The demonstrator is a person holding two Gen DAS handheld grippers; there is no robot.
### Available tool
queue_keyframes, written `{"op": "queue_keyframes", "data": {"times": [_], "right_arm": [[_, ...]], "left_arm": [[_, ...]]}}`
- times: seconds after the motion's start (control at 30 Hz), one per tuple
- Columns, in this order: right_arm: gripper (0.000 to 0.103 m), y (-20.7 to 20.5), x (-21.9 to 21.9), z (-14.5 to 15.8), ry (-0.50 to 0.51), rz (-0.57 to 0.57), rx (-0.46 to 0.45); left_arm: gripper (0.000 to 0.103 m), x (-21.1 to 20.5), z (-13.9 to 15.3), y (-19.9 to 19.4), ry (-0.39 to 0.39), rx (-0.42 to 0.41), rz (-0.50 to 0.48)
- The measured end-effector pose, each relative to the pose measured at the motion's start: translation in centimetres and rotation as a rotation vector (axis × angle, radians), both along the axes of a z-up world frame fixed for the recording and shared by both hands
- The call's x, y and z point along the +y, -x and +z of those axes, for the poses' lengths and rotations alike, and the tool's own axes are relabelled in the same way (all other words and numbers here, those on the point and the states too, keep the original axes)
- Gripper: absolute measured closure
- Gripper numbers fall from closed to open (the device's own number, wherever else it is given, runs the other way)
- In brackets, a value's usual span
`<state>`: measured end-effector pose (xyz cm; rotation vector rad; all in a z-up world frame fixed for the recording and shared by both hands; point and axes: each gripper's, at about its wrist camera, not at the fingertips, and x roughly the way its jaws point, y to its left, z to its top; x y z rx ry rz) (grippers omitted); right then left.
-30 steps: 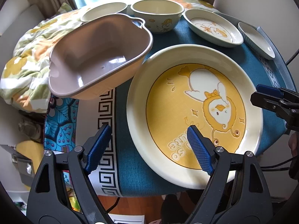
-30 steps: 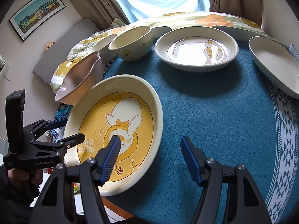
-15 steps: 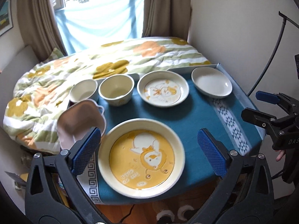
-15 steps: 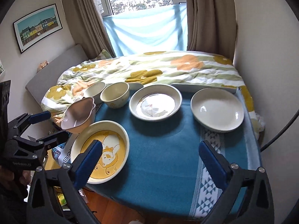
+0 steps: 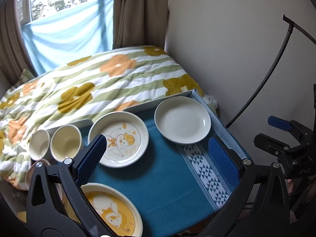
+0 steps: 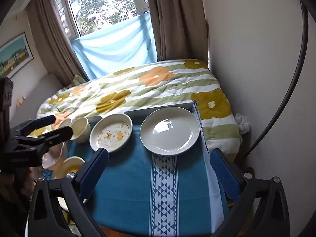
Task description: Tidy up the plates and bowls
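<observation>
Clearly both grippers are empty: the left gripper (image 5: 158,158) and the right gripper (image 6: 160,169) each have their blue pads spread as wide as they go, having just been opening, with nothing between them. Ahead of our right fingers, just past the tips, sits the plain white plate (image 6: 169,131); the duck-print plate (image 5: 118,139) lies just beyond our left-hand pad. Two cream bowls (image 5: 66,143) stand outside that pad, and the yellow plate (image 5: 112,211) is below it, close to us, all on the blue tablecloth (image 5: 165,175). We judge these dishes rigid, glazed, fairly heavy and breakable, so slippery under the pads. We would pinch each over its raised rim, one pad inside, one outside, and lift it level.
</observation>
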<state>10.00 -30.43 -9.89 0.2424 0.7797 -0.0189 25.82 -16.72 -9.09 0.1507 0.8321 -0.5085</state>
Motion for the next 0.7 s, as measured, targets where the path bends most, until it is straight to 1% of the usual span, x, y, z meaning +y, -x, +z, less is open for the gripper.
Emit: {"op": "queue_keyframes", "data": {"times": [0.07,0.17,0.3,0.33,0.37,0.4,0.47,0.5,0.53,0.63,0.7], "right_arm": [[0.001,-0.8,-1.2,-0.4,-0.044,-0.031,0.019],[0.001,-2.9,-2.5,-1.7,-0.058,-0.087,0.067],[0.001,-5.7,-4.1,-4.8,-0.190,-0.134,0.119],[0.001,-6.4,-4.2,-5.6,-0.206,-0.147,0.136],[0.001,-6.9,-4.4,-6.6,-0.213,-0.162,0.150],[0.002,-7.5,-4.6,-7.5,-0.221,-0.180,0.166],[0.015,-8.6,-5.0,-9.3,-0.259,-0.210,0.197],[0.024,-9.1,-5.2,-10.3,-0.285,-0.227,0.216],[0.033,-9.5,-5.4,-11.3,-0.308,-0.244,0.235],[0.043,-10.4,-6.0,-13.8,-0.363,-0.308,0.273],[0.049,-10.6,-6.4,-15.1,-0.394,-0.343,0.287]], "left_arm": [[0.000,-1.2,-0.7,-2.6,0.005,0.020,-0.028],[0.000,-2.9,-2.8,-6.8,0.020,0.090,-0.087],[0.001,-4.8,-7.2,-12.2,0.005,0.212,-0.168],[0.003,-5.3,-8.3,-13.3,-0.006,0.234,-0.187],[0.010,-5.5,-9.4,-14.2,-0.012,0.253,-0.206],[0.014,-6.0,-10.4,-15.2,-0.019,0.276,-0.224],[0.028,-6.7,-12.5,-16.9,-0.035,0.326,-0.252],[0.032,-7.0,-13.6,-17.6,-0.042,0.348,-0.262],[0.037,-7.4,-14.6,-18.3,-0.047,0.370,-0.274],[0.049,-8.4,-17.2,-19.8,-0.059,0.424,-0.304],[0.052,-8.9,-18.5,-20.4,-0.061,0.450,-0.320]]}}
